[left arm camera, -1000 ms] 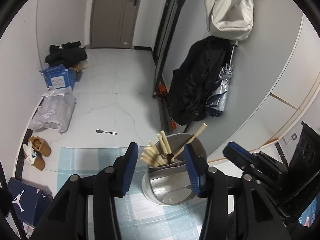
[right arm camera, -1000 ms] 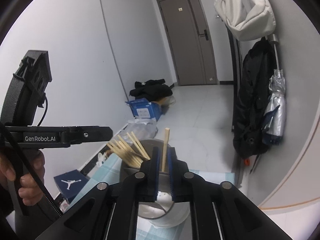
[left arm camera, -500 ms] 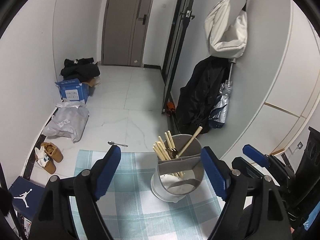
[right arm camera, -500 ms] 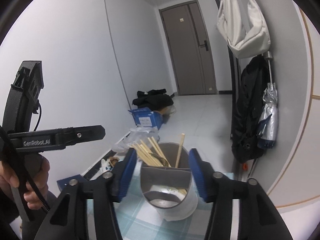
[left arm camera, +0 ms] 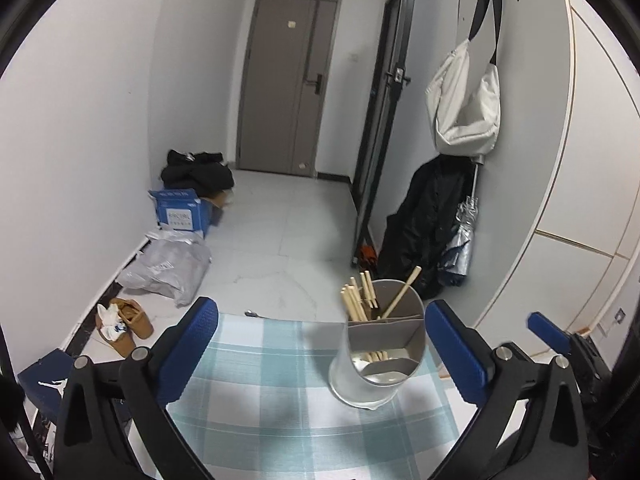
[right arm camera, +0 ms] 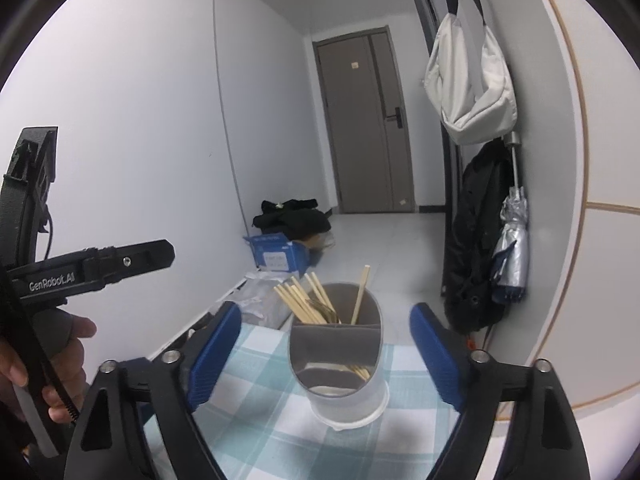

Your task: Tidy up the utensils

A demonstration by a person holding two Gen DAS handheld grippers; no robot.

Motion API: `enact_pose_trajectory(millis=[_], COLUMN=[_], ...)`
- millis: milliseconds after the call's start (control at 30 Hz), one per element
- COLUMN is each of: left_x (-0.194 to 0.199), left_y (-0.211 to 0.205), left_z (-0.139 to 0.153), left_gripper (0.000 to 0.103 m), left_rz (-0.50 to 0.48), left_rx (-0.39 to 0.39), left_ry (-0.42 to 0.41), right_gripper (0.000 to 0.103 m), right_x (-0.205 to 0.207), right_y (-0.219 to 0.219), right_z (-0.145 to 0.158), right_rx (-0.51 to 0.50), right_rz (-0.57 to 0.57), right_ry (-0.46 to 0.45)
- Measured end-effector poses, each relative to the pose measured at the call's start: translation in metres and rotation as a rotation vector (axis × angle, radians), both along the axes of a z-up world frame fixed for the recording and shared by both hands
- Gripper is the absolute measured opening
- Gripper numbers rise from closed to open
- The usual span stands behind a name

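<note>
Wooden chopsticks [left arm camera: 357,300] stand bunched in the rear left compartment of a grey utensil holder [left arm camera: 376,364], and one more chopstick [left arm camera: 400,293] leans alone in the rear right compartment. Its front compartment looks shallow, with only the lower ends of some sticks showing behind the divider. That holder sits upright on a blue-and-white checked cloth [left arm camera: 260,392], towards the cloth's far right corner.

Both hand-held tools face it from the near side. On the left gripper [left arm camera: 320,344] the blue pads are spread wide and opening further, with the holder just inside the right pad and not touched. On the right gripper [right arm camera: 325,352] the pads are also spreading apart, one on each side of the holder, clear of its walls. A person's hand [right arm camera: 40,376] grips the left tool's handle, seen from the right wrist view.

Beyond the cloth's far edge a spoon [left arm camera: 253,313] lies on the pale floor tiles. Further off are a pair of tan shoes [left arm camera: 126,322], a grey plastic bag [left arm camera: 168,268], a blue box [left arm camera: 180,212], dark clothes [left arm camera: 198,172] and a brown door [left arm camera: 286,100]. On the right wall hang a white bag [left arm camera: 466,108], a black coat [left arm camera: 430,216] and a silver umbrella [left arm camera: 464,236].
</note>
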State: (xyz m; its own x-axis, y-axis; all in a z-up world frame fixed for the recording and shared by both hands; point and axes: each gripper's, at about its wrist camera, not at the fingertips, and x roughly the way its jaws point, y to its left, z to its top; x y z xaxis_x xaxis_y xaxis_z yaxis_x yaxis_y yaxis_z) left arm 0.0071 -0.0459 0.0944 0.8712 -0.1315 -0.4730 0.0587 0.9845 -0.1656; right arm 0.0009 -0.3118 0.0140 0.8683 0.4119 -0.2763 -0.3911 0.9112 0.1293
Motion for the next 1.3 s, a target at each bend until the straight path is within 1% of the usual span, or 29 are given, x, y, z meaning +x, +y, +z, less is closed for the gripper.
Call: enact_pose_trajectory(millis=[67, 133, 233, 400, 567, 633, 700, 800, 867, 933, 1033, 1200, 1300], left_x=[-0.005, -0.010, -0.014, -0.026, -0.033, -0.033, -0.032, -0.032, -0.033, -0.032, -0.028, -0.027, -0.028], left_y=[0.002, 0.004, 0.006, 0.007, 0.006, 0.006, 0.004, 0.007, 0.011, 0.012, 0.013, 0.013, 0.012], left_z=[-0.003, -0.007, -0.013, -0.028, -0.045, -0.050, -0.054, -0.057, -0.057, -0.058, -0.064, -0.069, -0.069], left_gripper=[0.102, 0.102, 0.102, 0.102, 0.102, 0.102, 0.102, 0.102, 0.102, 0.102, 0.102, 0.102, 0.102], left_rz=[0.004, 0.011, 0.010, 0.006, -0.005, -0.007, 0.000, 0.012, 0.021, 0.023, 0.024, 0.012, 0.013], left_rx=[-0.001, -0.009, -0.015, -0.020, -0.045, -0.044, -0.026, -0.002, -0.016, -0.028, -0.024, -0.025, -0.018], left_ry=[-0.009, -0.019, -0.021, -0.039, -0.060, -0.066, -0.067, -0.058, -0.061, -0.051, -0.023, 0.010, 0.013], right_gripper=[0.092, 0.097, 0.100, 0.102, 0.103, 0.103, 0.103, 0.103, 0.103, 0.103, 0.103, 0.103, 0.103], right_x=[-0.011, -0.018, -0.027, -0.039, -0.048, -0.049, -0.048, -0.044, -0.043, -0.044, -0.044, -0.045, -0.046], right_y=[0.003, 0.005, 0.007, 0.007, 0.010, 0.012, 0.013, 0.015, 0.017, 0.017, 0.017, 0.018, 0.019], right_z=[-0.002, -0.004, -0.009, -0.023, -0.038, -0.045, -0.053, -0.067, -0.074, -0.078, -0.080, -0.084, -0.085], right_rx=[-0.005, -0.013, -0.019, -0.021, -0.057, -0.065, -0.069, -0.085, -0.098, -0.104, -0.096, -0.099, -0.104], right_rz=[0.005, 0.004, -0.009, -0.024, -0.044, -0.049, -0.050, -0.063, -0.074, -0.078, -0.081, -0.094, -0.095], right_ry=[-0.033, -0.048, -0.066, -0.085, -0.120, -0.116, -0.106, -0.060, -0.031, -0.026, -0.018, -0.028, -0.026])
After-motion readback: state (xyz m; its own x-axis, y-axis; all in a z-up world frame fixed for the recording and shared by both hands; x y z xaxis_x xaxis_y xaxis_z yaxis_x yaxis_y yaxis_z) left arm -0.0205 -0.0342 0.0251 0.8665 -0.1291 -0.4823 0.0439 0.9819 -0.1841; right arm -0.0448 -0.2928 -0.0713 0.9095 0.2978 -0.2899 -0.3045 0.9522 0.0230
